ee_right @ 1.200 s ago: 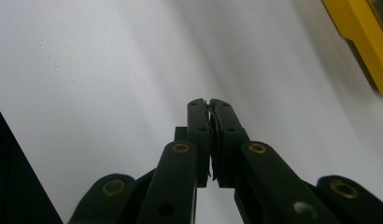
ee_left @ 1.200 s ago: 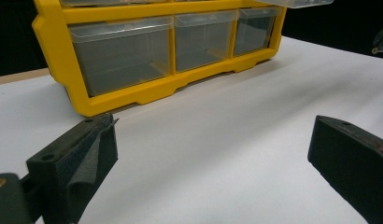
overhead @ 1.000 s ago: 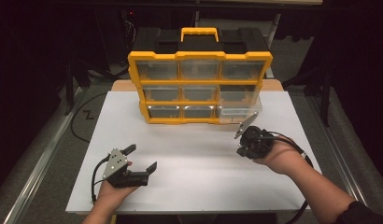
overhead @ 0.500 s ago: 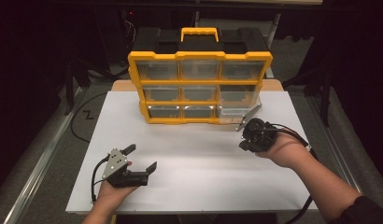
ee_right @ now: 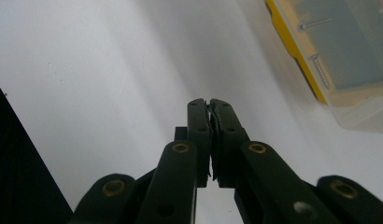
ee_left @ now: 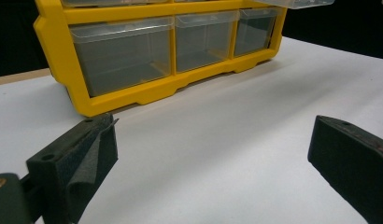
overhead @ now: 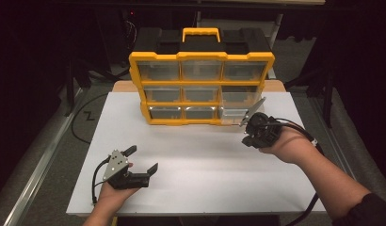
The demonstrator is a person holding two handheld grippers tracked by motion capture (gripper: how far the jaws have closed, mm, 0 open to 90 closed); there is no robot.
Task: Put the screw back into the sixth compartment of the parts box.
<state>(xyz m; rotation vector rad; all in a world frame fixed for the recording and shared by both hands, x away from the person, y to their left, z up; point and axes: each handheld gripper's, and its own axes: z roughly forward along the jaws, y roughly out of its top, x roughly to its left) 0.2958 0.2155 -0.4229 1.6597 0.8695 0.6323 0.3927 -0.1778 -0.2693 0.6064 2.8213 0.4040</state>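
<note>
A yellow and black organizer [overhead: 200,82] with clear drawers stands at the back of the white table [overhead: 205,165]. My left gripper [overhead: 142,159] rests near the front left, held in a hand, jaws wide open with nothing between them. In the left gripper view, the left gripper [ee_left: 213,135] faces the organizer's bottom row [ee_left: 133,60]. My right gripper [overhead: 250,140] hovers beside the organizer's right column. In the right gripper view, the right gripper [ee_right: 209,105] is shut on nothing above bare table. A pulled-out clear drawer [ee_right: 348,60] holds screws [ee_right: 320,70].
A table edge runs along the front and both sides, with dark floor and a metal rail [overhead: 36,174] at the left. Cables [overhead: 304,212] trail from both grippers. White surface lies open between the two hands.
The right hand has carried its gripper a little farther back, closer to the organizer's right column. The left gripper has stayed put.
</note>
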